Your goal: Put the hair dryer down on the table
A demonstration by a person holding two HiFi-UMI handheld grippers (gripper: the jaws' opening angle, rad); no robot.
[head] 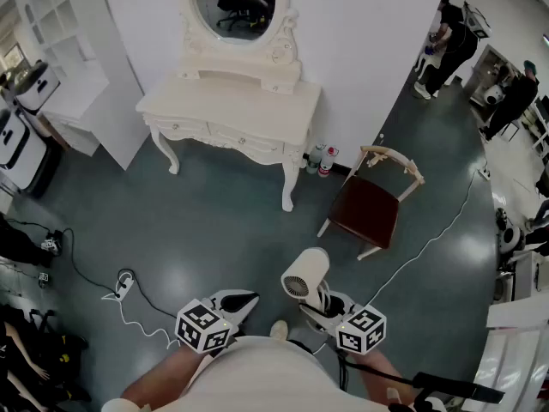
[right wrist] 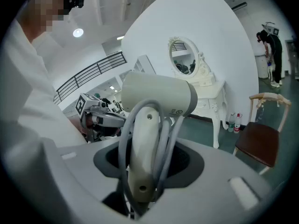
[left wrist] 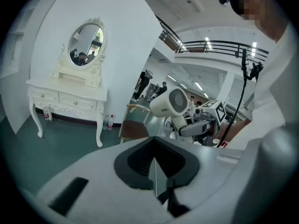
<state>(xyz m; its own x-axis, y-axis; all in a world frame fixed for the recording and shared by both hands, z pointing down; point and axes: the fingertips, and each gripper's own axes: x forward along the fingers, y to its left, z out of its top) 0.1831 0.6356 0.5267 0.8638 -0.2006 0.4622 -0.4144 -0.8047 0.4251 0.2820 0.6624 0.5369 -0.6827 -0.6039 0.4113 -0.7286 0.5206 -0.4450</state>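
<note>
A cream hair dryer [head: 306, 275] stands upright in my right gripper [head: 319, 303], just in front of my body and well short of the white dressing table [head: 232, 101]. In the right gripper view the jaws are shut on the hair dryer's handle [right wrist: 141, 157], with its grey cord looped around the handle and the barrel [right wrist: 156, 93] above. My left gripper [head: 238, 302] hangs beside it on the left, shut and empty. In the left gripper view the hair dryer [left wrist: 170, 101] shows its rear grille, and the table [left wrist: 65, 85] stands at the left with its oval mirror.
A wooden chair with a dark red seat [head: 369, 204] stands right of the table. Bottles [head: 322, 159] sit on the floor by the table's right leg. A cable and power strip [head: 124, 281] lie on the floor at left. People stand at the far right [head: 446, 45].
</note>
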